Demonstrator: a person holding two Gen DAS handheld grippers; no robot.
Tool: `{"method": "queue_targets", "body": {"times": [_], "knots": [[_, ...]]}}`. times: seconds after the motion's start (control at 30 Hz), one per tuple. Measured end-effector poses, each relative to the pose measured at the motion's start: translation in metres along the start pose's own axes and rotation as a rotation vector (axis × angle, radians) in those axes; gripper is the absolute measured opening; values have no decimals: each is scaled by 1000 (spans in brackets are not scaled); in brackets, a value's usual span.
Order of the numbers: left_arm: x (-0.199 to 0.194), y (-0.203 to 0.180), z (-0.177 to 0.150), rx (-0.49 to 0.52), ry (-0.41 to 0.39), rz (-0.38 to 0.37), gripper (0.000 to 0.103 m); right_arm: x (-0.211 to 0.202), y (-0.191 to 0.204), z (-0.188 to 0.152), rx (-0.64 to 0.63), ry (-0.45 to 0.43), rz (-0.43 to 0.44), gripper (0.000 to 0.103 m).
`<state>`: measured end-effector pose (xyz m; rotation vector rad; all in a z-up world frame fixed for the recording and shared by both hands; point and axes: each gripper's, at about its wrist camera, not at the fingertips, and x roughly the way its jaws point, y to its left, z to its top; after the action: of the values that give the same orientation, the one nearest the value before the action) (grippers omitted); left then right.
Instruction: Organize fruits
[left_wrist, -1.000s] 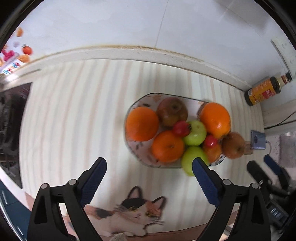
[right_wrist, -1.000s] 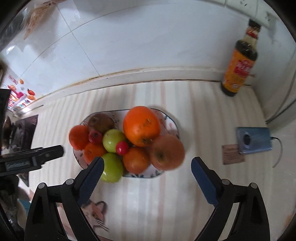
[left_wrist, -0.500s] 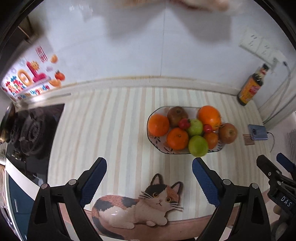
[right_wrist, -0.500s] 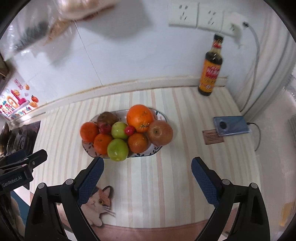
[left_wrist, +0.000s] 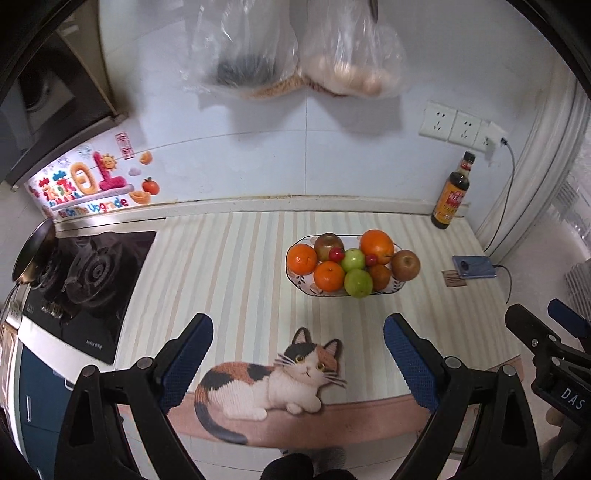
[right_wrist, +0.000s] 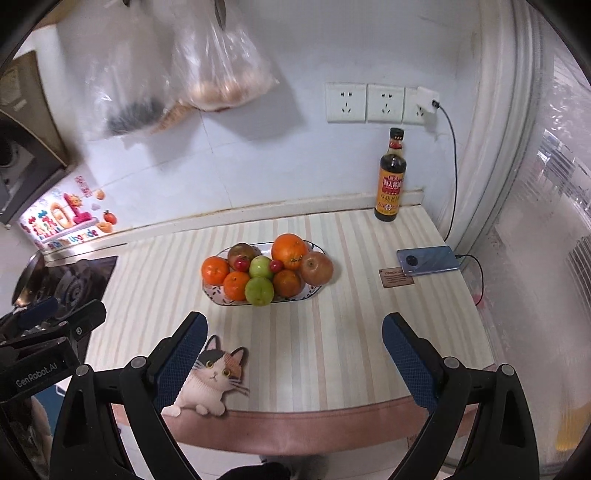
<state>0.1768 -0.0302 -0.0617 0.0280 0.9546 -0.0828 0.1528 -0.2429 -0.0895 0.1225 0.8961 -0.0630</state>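
Just pulled both tongs, left (left_wrist: 298, 363) and right (right_wrist: 294, 360), back from the fruit plate (right_wrist: 221, 297); they're wide open and empty, fruits all plated mid-frame, looks done.

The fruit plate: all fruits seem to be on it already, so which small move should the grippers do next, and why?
Probably none beyond resting: the left gripper and right gripper are open, empty and apart from the fruit plate, which holds every visible fruit.

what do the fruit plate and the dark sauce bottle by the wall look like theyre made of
Fruit plate: likely glazed ceramic, since its white rim is glossy with a small painted pattern. Sauce bottle: probably glass, though plastic is possible; it is smooth and shiny, dark liquid shows through, and it has an orange paper-like label.
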Motion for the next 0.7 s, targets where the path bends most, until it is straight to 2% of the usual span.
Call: {"method": "queue_targets", "body": {"times": [0.4, 0.7], "knots": [[-79, -10, -52, -46, -67, 50, 95, -86, -10, -40, -85, -56, 70, 98], [-106, -10, -71, -36, -83, 29, 95, -126, -13, -58, -80, -79, 69, 98]]}}
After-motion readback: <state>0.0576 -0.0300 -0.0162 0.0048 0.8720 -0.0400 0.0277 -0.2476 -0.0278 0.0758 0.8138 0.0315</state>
